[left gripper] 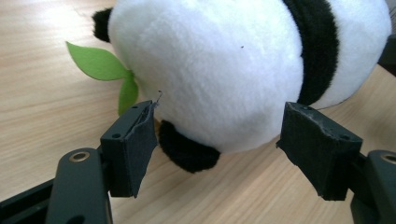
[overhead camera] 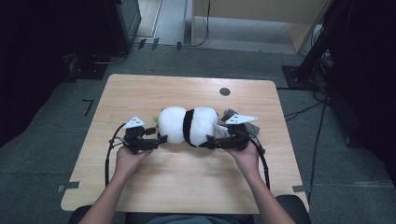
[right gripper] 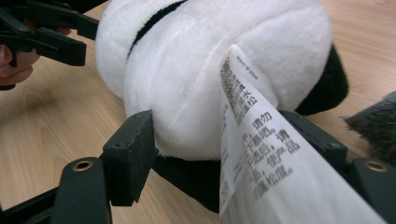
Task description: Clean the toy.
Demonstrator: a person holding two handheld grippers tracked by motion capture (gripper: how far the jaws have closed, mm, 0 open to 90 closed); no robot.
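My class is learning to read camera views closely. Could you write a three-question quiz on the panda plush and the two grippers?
1. True or false: the panda plush lies on the table between the left gripper and the right gripper.
2. What colour is the leaf next to the plush? A red, B green, C blue.
3. Fill in: in the right gripper view, a white printed ____ on the plush hangs in front of one of the jaws.

Key: 1 true; 2 B; 3 label.
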